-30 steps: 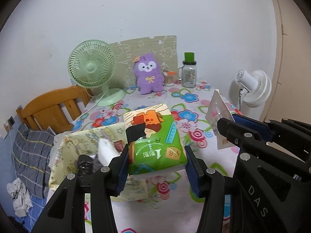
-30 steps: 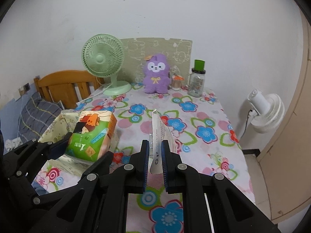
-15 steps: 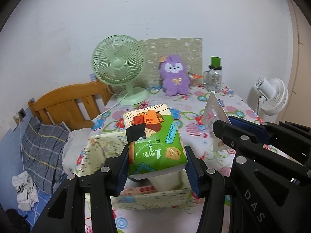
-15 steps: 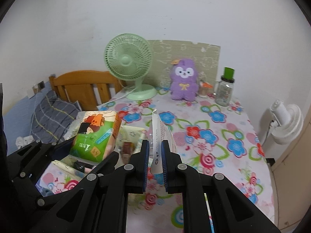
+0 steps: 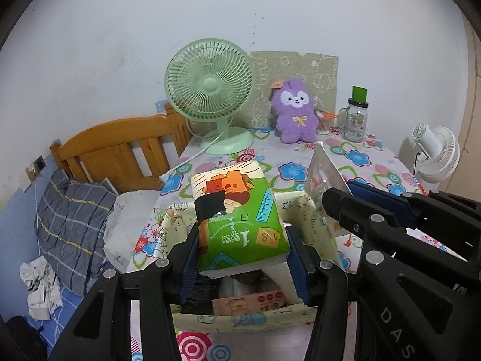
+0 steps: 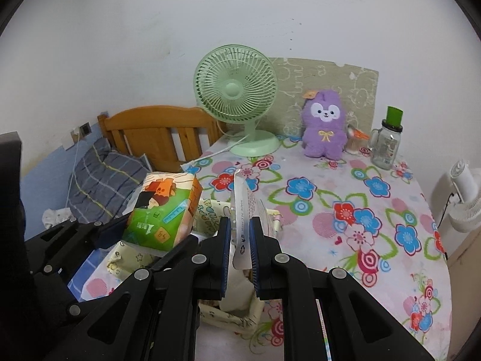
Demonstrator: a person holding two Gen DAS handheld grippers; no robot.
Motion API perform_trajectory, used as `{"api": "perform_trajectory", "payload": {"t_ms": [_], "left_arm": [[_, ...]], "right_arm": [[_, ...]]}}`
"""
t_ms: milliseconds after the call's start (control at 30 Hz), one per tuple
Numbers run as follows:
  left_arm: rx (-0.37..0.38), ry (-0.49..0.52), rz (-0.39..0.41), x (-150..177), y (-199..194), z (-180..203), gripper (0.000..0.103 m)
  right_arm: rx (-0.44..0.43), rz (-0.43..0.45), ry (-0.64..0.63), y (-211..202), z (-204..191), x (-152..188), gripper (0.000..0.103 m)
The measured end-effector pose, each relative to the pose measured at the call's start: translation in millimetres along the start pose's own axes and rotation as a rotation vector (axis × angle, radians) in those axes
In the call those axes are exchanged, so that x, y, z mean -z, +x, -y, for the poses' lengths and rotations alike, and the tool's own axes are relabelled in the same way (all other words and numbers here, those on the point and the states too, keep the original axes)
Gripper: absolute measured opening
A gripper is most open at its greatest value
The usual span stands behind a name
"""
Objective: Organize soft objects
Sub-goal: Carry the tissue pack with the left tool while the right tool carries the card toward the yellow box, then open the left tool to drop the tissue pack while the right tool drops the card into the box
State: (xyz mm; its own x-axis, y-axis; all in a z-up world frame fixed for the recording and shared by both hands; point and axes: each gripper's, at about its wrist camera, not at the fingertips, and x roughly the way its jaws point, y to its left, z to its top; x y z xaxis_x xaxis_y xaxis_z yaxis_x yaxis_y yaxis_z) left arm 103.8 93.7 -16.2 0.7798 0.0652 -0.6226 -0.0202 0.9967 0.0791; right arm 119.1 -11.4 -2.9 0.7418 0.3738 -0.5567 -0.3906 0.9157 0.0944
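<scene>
The left gripper (image 5: 242, 251) clamped a soft green-and-orange cartoon-printed tissue pack (image 5: 239, 216), held above the pale yellow fabric storage basket (image 5: 240, 319) on the floral tablecloth (image 6: 345, 210); the right gripper (image 6: 240, 248) pinched a flat clear plastic packet (image 6: 245, 210) over the same basket.

Glossy plastic-wrapped tissue pack (image 5: 240, 219), fuzzy plush (image 5: 296, 117)
</scene>
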Motion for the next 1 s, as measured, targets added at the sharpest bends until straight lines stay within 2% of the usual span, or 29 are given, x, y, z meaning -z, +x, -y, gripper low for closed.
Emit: {"api": "perform_trajectory", "payload": {"t_ms": [400,867,1000], "left_arm": [[-0.007,-0.014,-0.059,10,26,-20,0.054],[0.0,-0.061,-0.142,24,61,-40,0.057],[0.036,-0.08,-0.169,29,67,-42,0.06]], "right_arm": [[-0.001,0.016,-0.018,20,-18,-5,0.015],[-0.051,0.027,-0.023,41,-29,-7,0.014],[-0.082,0.039,-0.009,42,-29,-8,0.014]]}}
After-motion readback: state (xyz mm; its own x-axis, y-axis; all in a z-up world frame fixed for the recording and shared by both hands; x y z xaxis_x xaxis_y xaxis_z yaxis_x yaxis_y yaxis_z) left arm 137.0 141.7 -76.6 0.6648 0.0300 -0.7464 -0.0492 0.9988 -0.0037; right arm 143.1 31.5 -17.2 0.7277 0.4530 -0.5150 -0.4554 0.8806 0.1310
